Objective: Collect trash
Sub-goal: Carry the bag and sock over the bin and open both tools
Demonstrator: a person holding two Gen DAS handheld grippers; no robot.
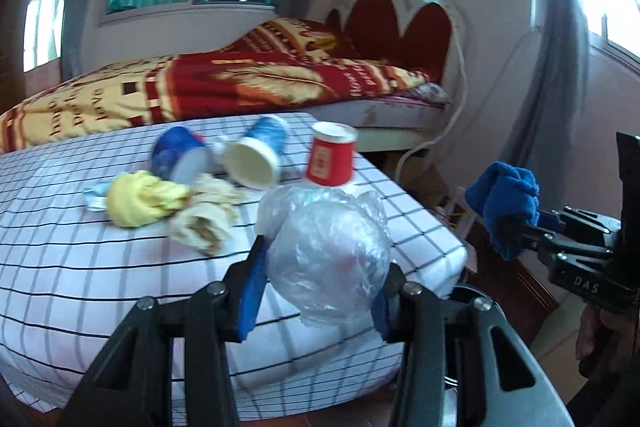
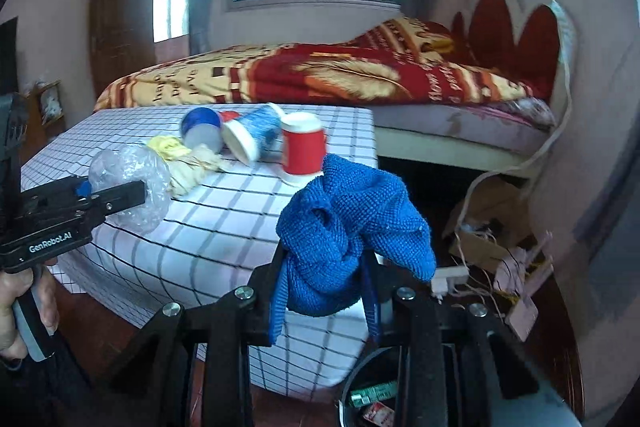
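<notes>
Jaws around plastic wad (image 1: 328,259).

A table (image 1: 100,267) under a white checked cloth carries a red cup (image 1: 330,157) upside down near its far corner. Beside that cup lie two tipped blue cups (image 1: 260,157), a yellow wad (image 1: 140,201) and crumpled beige paper (image 1: 208,217).
</notes>
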